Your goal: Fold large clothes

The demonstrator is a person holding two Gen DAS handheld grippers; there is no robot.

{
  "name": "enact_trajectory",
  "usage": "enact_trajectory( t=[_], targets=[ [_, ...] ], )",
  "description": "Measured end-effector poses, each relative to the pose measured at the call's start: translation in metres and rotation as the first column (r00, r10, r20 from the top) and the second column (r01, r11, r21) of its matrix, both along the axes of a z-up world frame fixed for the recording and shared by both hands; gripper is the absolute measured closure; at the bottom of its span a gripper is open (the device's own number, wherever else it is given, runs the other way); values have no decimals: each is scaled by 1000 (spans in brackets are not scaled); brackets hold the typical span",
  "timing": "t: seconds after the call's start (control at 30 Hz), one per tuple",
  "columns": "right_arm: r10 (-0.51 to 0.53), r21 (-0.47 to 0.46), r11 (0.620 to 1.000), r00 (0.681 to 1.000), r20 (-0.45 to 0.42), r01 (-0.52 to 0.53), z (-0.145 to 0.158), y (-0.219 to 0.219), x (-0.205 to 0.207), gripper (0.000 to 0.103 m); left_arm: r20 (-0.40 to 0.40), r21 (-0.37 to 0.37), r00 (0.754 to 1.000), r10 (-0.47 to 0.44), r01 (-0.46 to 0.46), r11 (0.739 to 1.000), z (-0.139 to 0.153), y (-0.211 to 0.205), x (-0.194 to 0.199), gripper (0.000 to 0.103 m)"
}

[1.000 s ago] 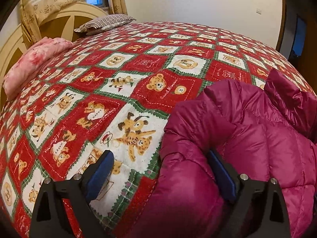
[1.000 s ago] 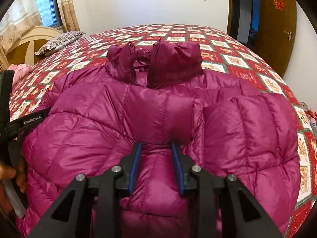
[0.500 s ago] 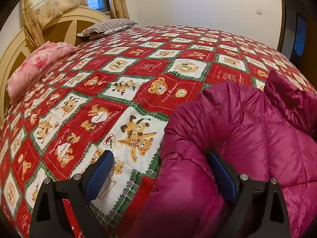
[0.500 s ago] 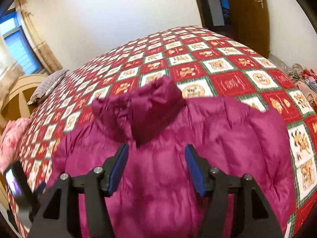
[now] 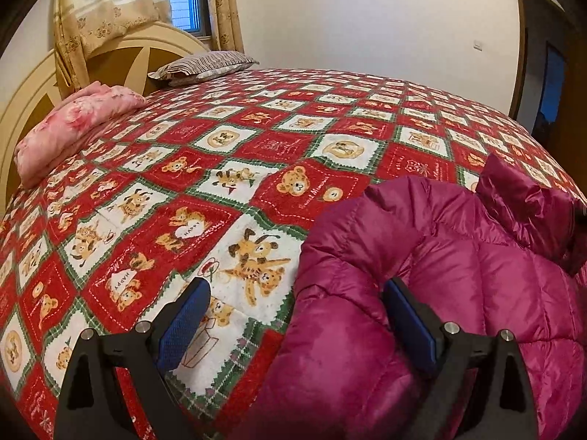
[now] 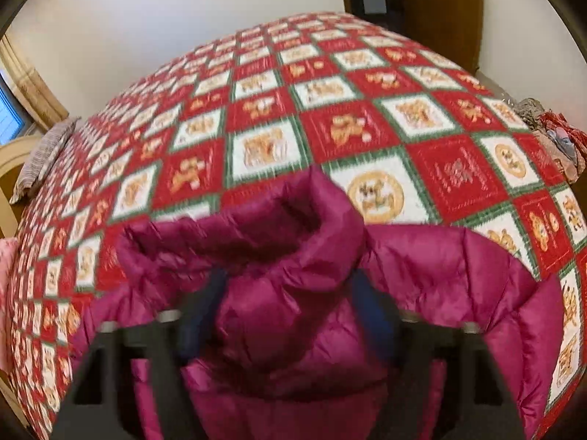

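**Magenta down jacket spread on the quilt**

In front of me lies a shiny magenta quilted puffer jacket (image 5: 458, 293), spread on the red, white and green bear-patterned bedspread (image 5: 227, 190) near its close edge. It is puffy, creased and bunched rather than flat. Its padded collar (image 6: 264, 227) stands up at the far end, curled open like a cuff. One rounded shoulder bulges toward the bare patchwork; the other side lies flatter on the squares.
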State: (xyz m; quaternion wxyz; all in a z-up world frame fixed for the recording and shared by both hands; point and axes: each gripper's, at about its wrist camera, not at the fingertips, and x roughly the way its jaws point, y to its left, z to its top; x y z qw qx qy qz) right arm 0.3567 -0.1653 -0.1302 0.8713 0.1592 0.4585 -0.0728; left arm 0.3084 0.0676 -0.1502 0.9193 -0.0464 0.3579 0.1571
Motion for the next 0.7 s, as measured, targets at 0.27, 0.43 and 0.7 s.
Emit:
enact_trajectory(
  t=[0.27,0.43,0.7],
  targets=[
    [-70,0,998,997,-12,70,-27,-46,-47,77,-11,-16,1000,1,-1,1000,-2,3,1,7],
    [-37,-40,998,993,115,42,-37,-42,-68,78,-20,-33,1000,-7,6,999,-3,4,3,7],
    [-35,-17,999,978,204,39,-41,-44,-78,78,66,-78,996,-63,68,995,31,0,-9,7]
  ],
)
